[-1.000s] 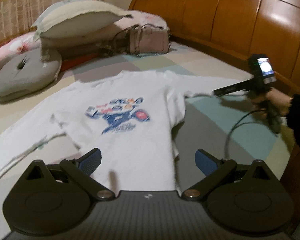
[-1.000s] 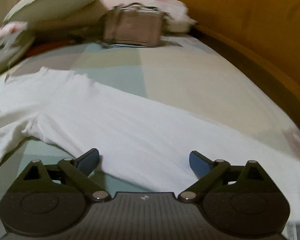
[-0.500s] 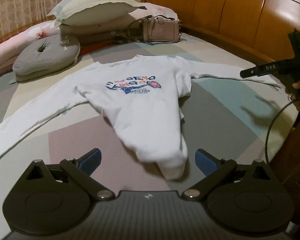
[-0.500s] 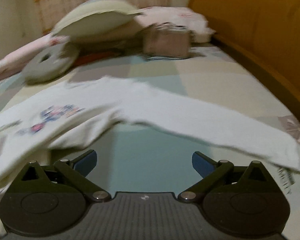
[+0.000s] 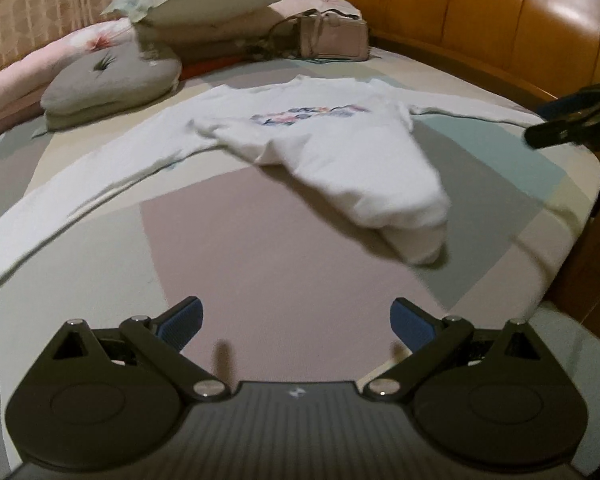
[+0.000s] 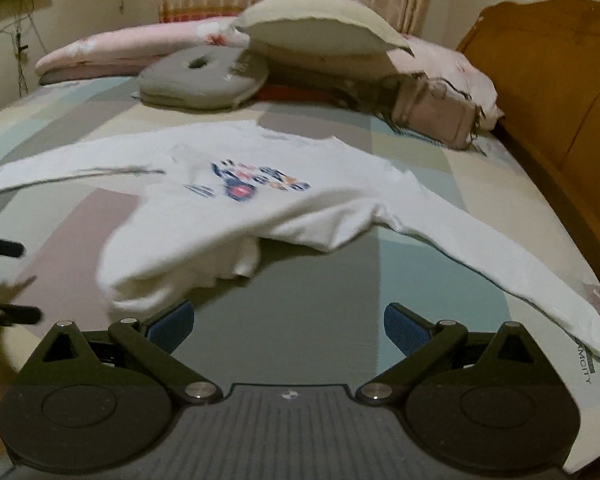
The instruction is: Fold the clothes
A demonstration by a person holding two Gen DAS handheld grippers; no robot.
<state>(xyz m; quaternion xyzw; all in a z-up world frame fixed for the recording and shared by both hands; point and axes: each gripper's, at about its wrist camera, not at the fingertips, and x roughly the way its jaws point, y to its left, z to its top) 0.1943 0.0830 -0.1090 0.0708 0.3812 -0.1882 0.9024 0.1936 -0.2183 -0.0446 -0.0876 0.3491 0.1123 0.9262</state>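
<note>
The white long-sleeved shirt [image 5: 340, 148] lay front-up on the bed, printed chest graphic showing; both sleeves spread outward; its hem was bunched.

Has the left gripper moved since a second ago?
Yes. The left gripper has pulled back from the white shirt: its fingers were over the shirt's hem, and now they are open over bare bedsheet, farther from the headboard.

Two matching black grippers: left gripper [image 5: 296, 322], right gripper [image 6: 289, 326]. Blue ribbed pads [image 5: 180, 322] at each fingertip, angled black link arms, silver pivot screws [image 5: 206, 388] at 7 and 5 o'clock, round discs either side, a grey ribbed body with a small white logo [image 6: 288, 395].
</note>
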